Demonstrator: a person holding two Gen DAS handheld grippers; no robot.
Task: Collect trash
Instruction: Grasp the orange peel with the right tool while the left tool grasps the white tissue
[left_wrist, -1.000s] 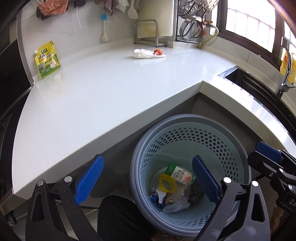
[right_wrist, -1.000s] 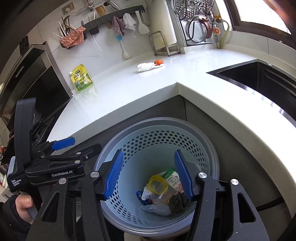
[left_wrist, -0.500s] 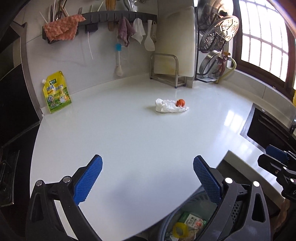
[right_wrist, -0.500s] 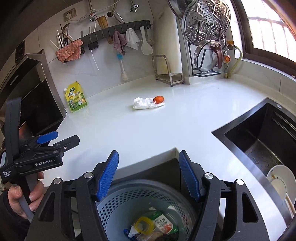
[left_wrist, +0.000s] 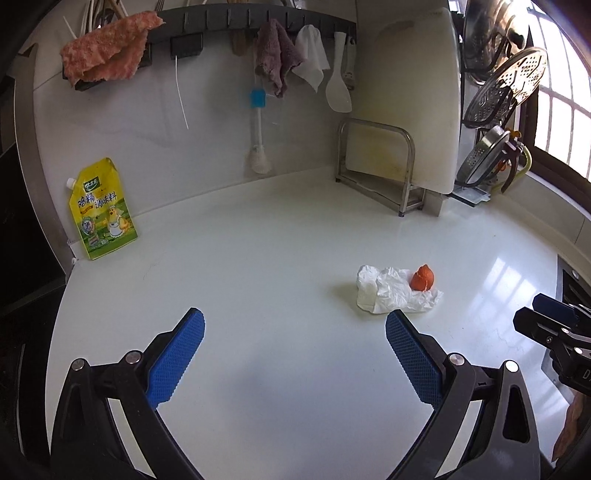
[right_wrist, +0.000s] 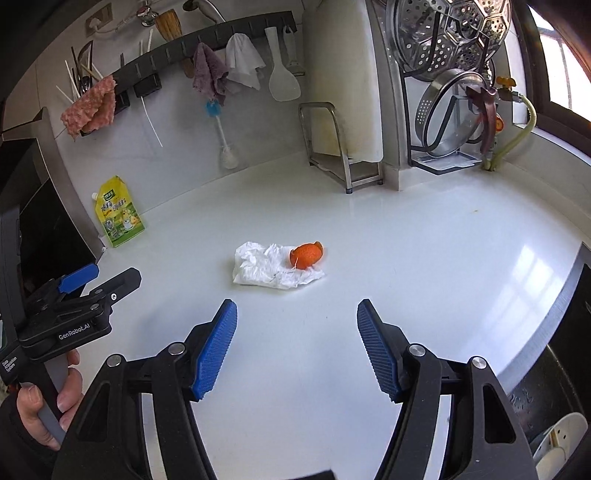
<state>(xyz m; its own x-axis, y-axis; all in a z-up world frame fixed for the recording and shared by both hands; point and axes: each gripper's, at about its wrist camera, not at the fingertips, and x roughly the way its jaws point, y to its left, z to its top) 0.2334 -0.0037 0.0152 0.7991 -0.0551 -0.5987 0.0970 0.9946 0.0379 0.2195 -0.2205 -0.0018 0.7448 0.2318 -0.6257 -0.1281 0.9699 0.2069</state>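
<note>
A home kitchen: white countertop (left_wrist: 280, 258), hanging utensil rail (right_wrist: 207, 55), steamer rack (right_wrist: 447, 40), sink (right_wrist: 546, 387).

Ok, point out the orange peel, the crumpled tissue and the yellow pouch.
orange peel (right_wrist: 306, 254), right wrist view, middle of its skin.
crumpled tissue (right_wrist: 258, 269), right wrist view, its creased middle.
yellow pouch (left_wrist: 101, 212), left wrist view, printed front.

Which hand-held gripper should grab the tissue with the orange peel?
Probably the right hand-held gripper: it is open and empty, and the crumpled tissue with the orange peel lies almost straight ahead between its fingers.
</note>
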